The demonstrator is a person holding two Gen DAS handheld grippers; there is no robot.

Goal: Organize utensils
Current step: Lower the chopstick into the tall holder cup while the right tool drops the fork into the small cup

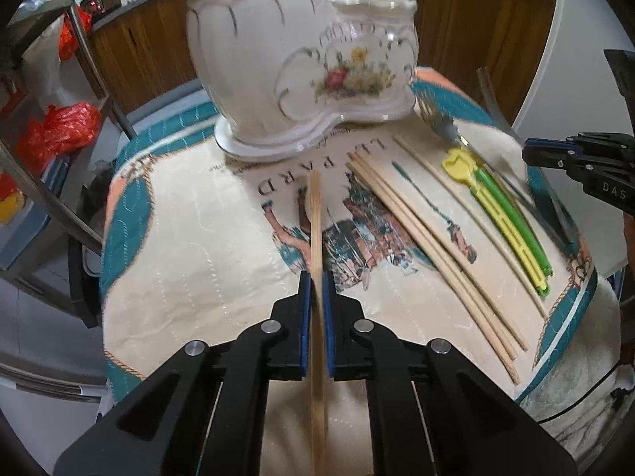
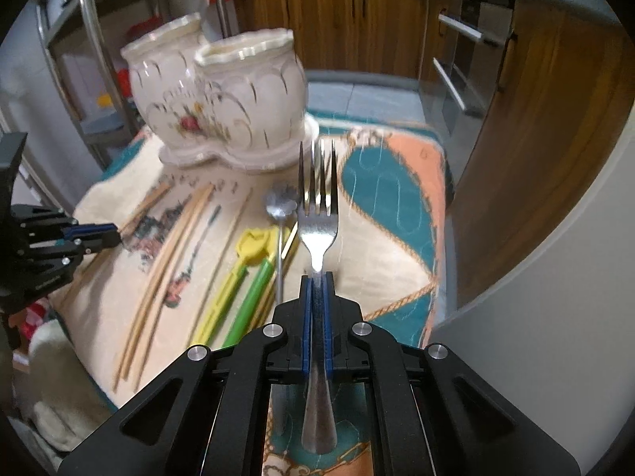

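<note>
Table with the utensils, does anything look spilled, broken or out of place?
Nothing spilled or broken. The white holder stands upright, seemingly empty. Chopsticks, green and yellow tools and a spoon lie loose on the cloth, simply unsorted.

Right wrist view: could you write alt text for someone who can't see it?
The right gripper has its jaws shut on a metal fork, tines pointing toward a white floral two-pot ceramic holder. On the printed cloth below lie wooden chopsticks, a spoon and yellow-green plastic utensils.
</note>
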